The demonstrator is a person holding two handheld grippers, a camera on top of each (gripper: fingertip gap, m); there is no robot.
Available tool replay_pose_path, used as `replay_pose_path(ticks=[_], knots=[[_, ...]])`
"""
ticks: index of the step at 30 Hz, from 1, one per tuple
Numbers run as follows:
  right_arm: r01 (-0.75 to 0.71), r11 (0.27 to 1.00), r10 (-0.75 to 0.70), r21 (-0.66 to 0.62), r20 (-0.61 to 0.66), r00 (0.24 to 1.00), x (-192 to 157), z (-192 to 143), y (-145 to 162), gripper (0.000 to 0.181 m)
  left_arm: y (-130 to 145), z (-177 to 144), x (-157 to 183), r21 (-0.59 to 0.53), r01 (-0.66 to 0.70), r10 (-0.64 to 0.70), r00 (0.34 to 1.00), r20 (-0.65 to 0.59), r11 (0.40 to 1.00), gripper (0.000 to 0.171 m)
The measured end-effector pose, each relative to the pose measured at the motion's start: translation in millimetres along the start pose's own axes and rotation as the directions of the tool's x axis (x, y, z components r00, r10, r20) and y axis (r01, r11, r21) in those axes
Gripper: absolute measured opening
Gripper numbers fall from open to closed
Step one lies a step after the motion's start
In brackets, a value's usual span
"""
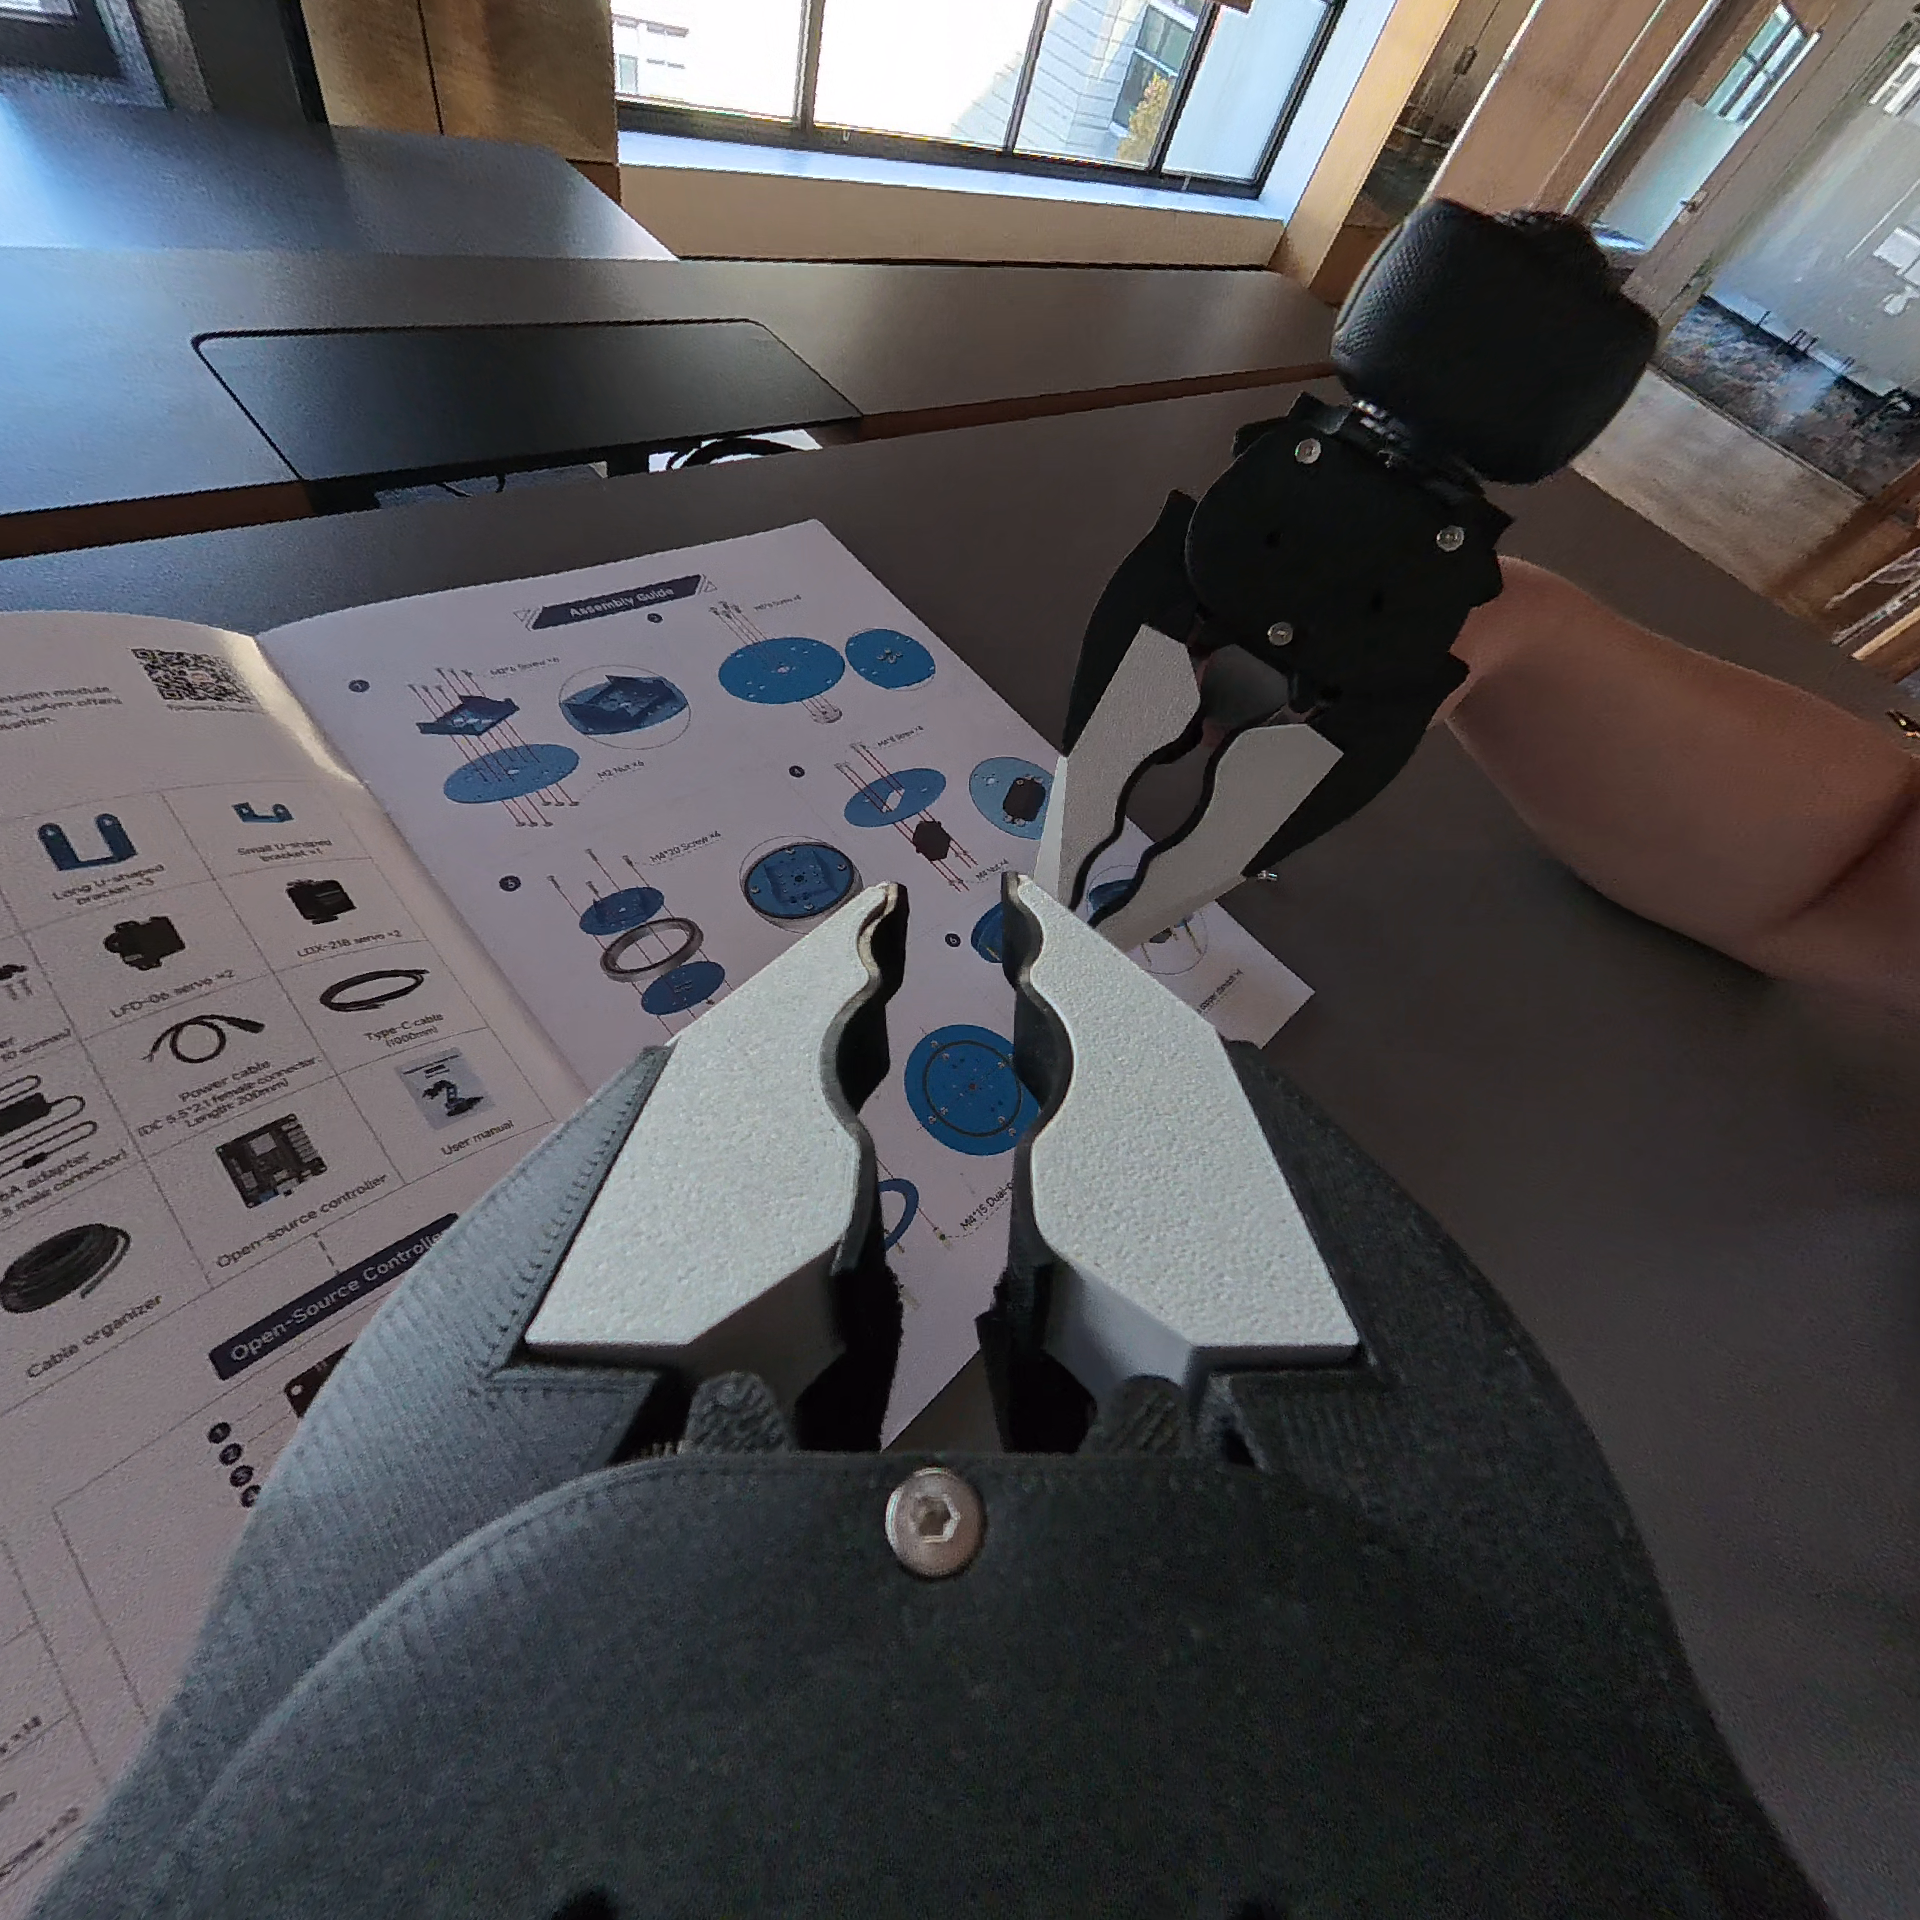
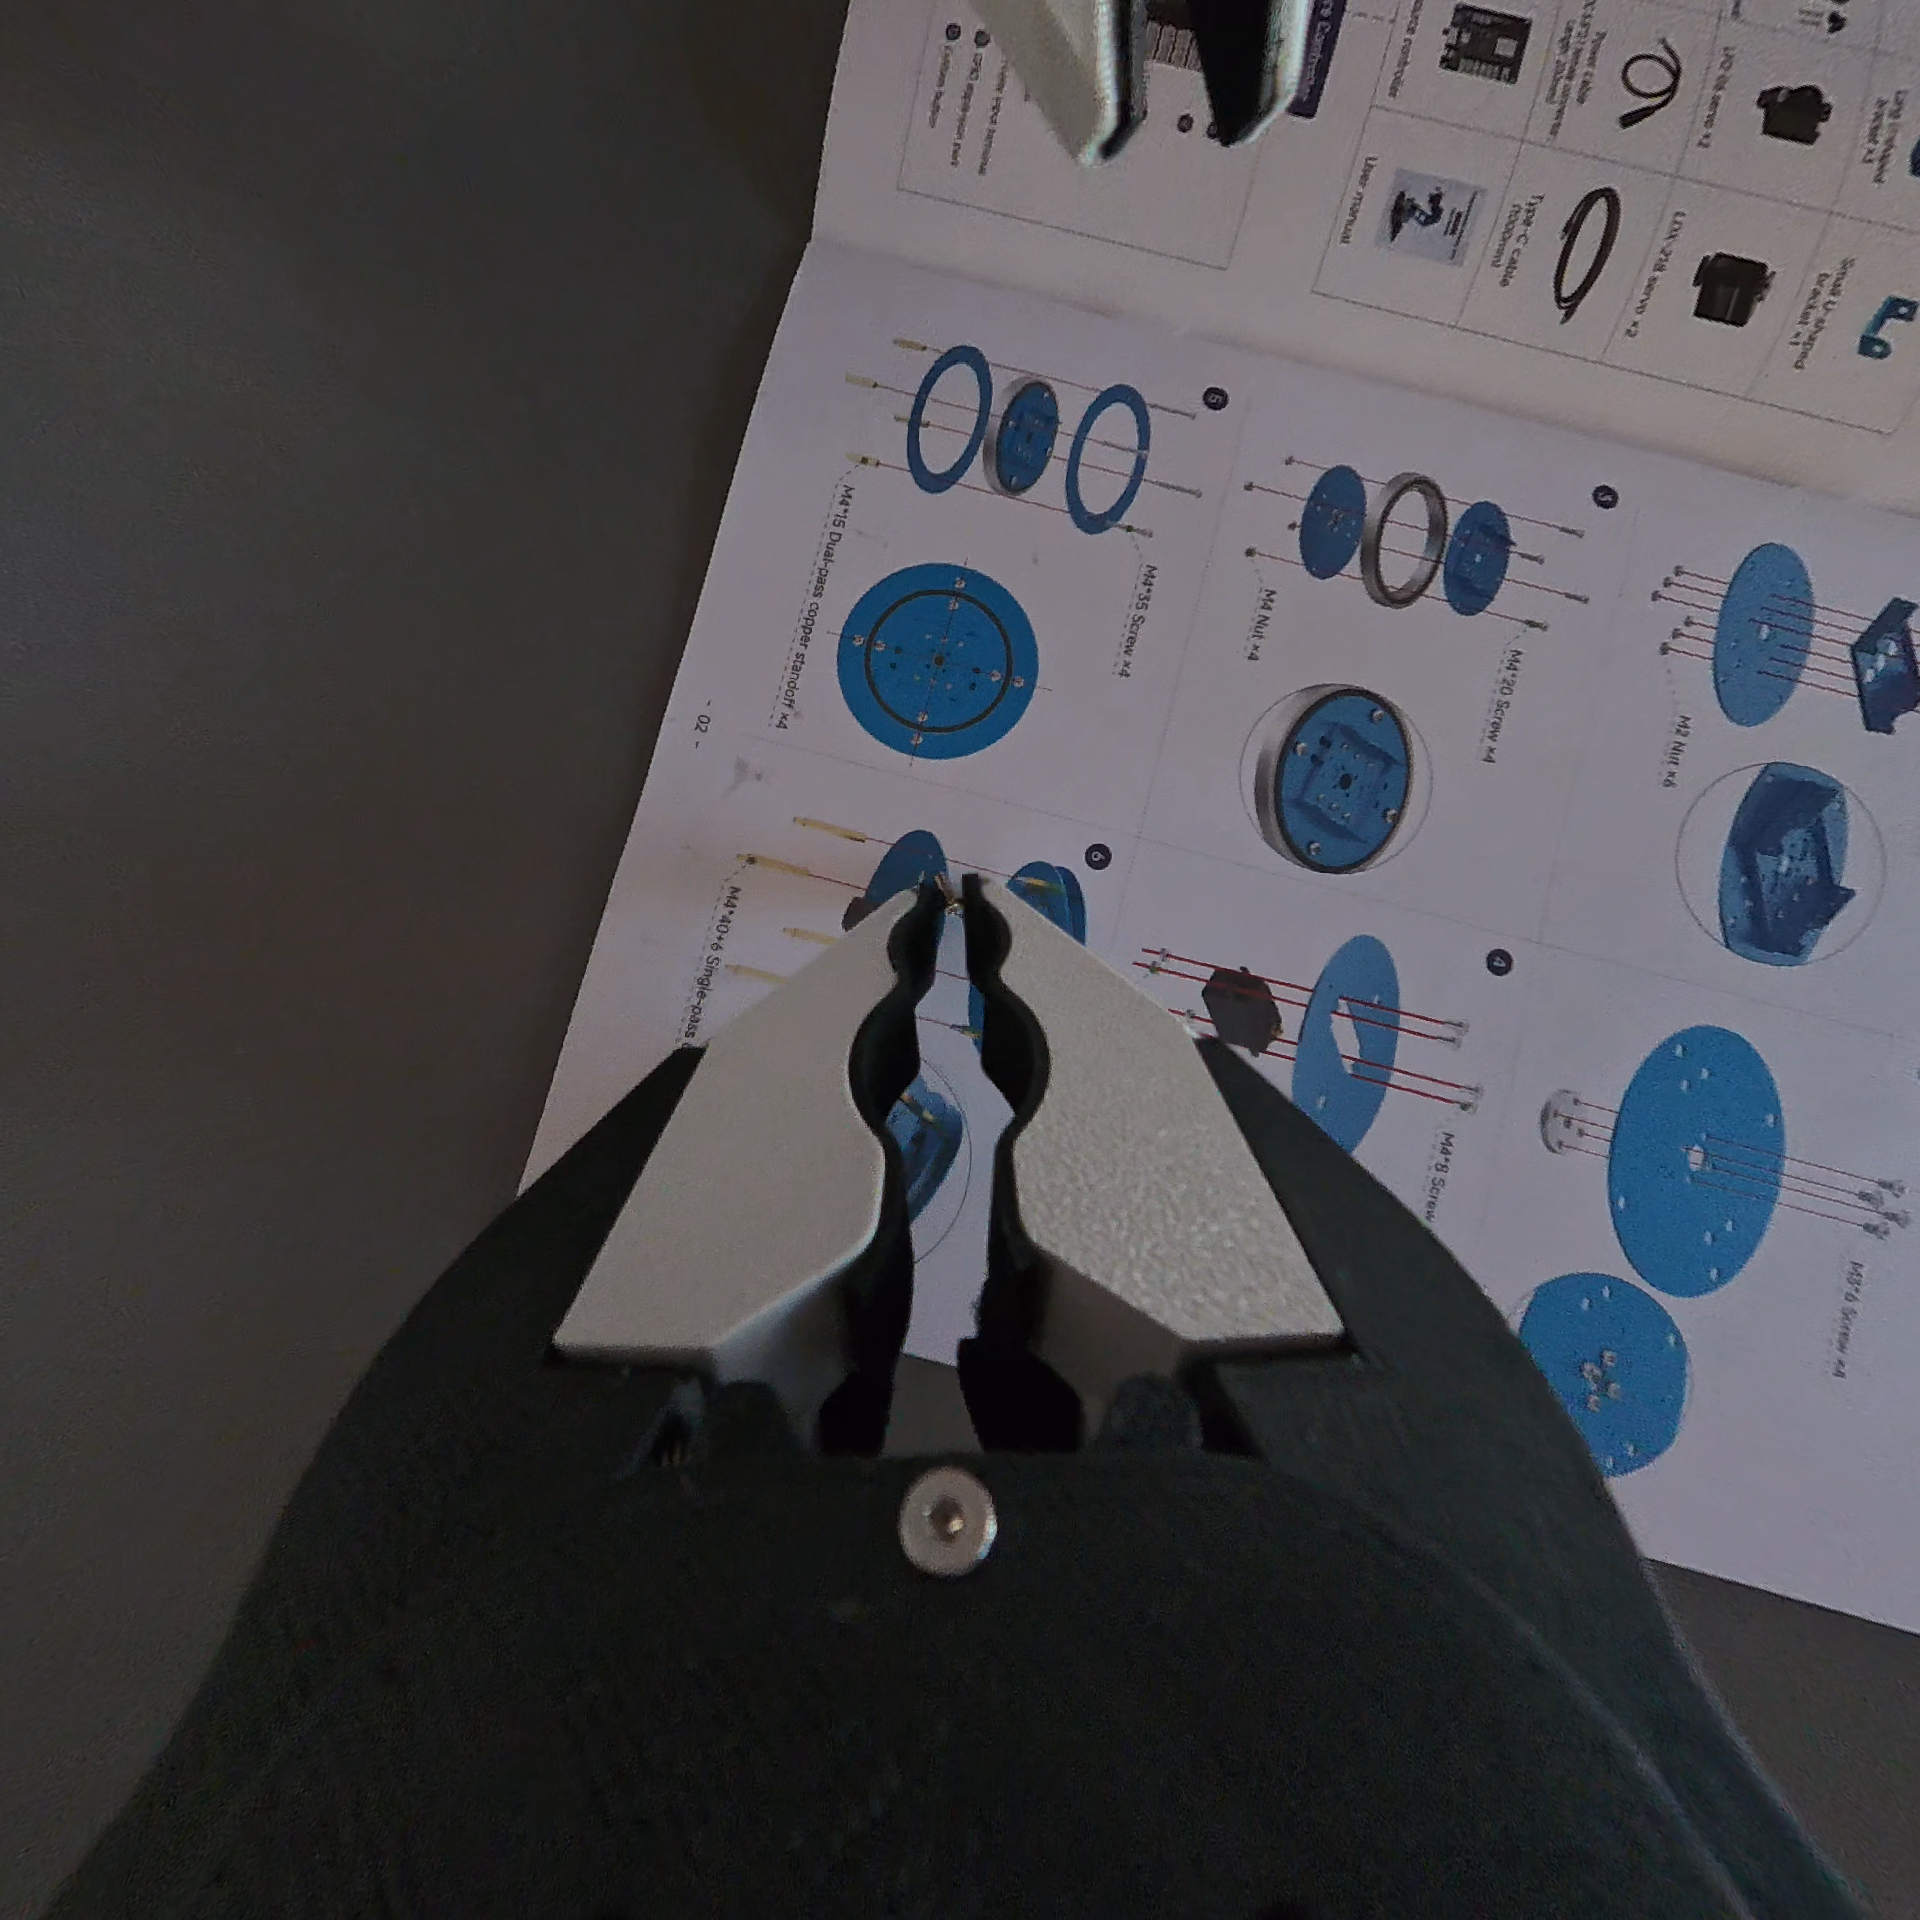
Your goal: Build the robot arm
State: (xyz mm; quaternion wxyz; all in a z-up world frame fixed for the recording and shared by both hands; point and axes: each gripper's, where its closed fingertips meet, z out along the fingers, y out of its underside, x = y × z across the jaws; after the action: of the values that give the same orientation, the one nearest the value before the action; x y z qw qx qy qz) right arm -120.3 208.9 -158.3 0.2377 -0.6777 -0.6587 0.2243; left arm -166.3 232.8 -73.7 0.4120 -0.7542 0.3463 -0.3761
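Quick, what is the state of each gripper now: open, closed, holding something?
Left gripper: open, empty, above the booklet.
Right gripper: almost closed, tiny metal piece at its tips; whether it is gripped cannot be told.

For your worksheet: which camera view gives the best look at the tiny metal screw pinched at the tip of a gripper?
The right wrist view. The tiny metal screw sits between the nearly closed tips of the right gripper, above the open white instruction booklet. In the left wrist view, that gripper points down at the page and the screw cannot be made out.
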Motion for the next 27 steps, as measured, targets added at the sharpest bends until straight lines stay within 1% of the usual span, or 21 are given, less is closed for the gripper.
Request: replay_pose_path(ticks=[2, 4, 6, 8, 10, 12, 14, 17, 20, 23, 24, 27], knots=[[-0.005, 1.0, 0.005, 0.005, 0.01, 1.0, 0, 0, 0, 0.003, 0, 0, 0, 0.001, 0.0, 0.0, 1.0, 0.001, 1.0, 0.016], [0.025, 1.0, -0.025, 0.0, 0.001, 1.0, -1, -3, 0, 0.003, 0, 1, 2, 0.002, 0.006, -0.006, 1.0, -0.016, 1.0, 0.016], [0.145, 0.988, -0.142, 0.051, -0.055, 0.988, -3, -12, -13, 0.003, 2, 5, 10, -0.002, 0.019, -0.02, 0.998, -0.058, 1.0, 0.016], [0.294, 0.948, -0.277, 0.12, -0.141, 0.951, -8, -25, -32, 0.003, 6, 12, 20, -0.014, 0.039, -0.04, 0.993, -0.112, 0.999, 0.018], [0.406, 0.904, -0.373, 0.133, -0.218, 0.902, -11, -35, -44, 0.003, 10, 17, 31, -0.025, 0.077, -0.081, 0.978, -0.191, 0.997, 0.019], [0.468, 0.875, -0.423, 0.119, -0.28, 0.862, -11, -43, -52, 0.003, 11, 20, 36, -0.032, 0.115, -0.119, 0.964, -0.239, 0.993, 0.019], [0.492, 0.863, -0.433, 0.111, -0.338, 0.836, -7, -50, -58, 0.003, 11, 20, 44, -0.036, 0.15, -0.154, 0.941, -0.3, 0.988, 0.017], [0.499, 0.857, -0.425, 0.132, -0.37, 0.826, -6, -55, -64, 0.003, 10, 21, 50, -0.035, 0.177, -0.178, 0.923, -0.34, 0.984, 0.016], [0.5, 0.854, -0.422, 0.143, -0.371, 0.827, -7, -55, -67, 0.003, 10, 23, 47, -0.024, 0.163, -0.163, 0.936, -0.313, 0.986, 0.014], [0.499, 0.854, -0.422, 0.149, -0.365, 0.83, -9, -54, -68, 0.003, 5, 21, 51, 0.0, 0.178, -0.167, 0.924, -0.345, 0.984, 0.008], [0.502, 0.851, -0.424, 0.154, -0.362, 0.83, -10, -54, -68, 0.003, 6, 21, 52, -0.006, 0.171, -0.162, 0.921, -0.353, 0.985, 0.001], [0.5, 0.852, -0.425, 0.152, -0.356, 0.832, -10, -53, -66, 0.002, 8, 22, 52, -0.003, 0.119, -0.114, 0.94, -0.322, 0.993, 0.001]])
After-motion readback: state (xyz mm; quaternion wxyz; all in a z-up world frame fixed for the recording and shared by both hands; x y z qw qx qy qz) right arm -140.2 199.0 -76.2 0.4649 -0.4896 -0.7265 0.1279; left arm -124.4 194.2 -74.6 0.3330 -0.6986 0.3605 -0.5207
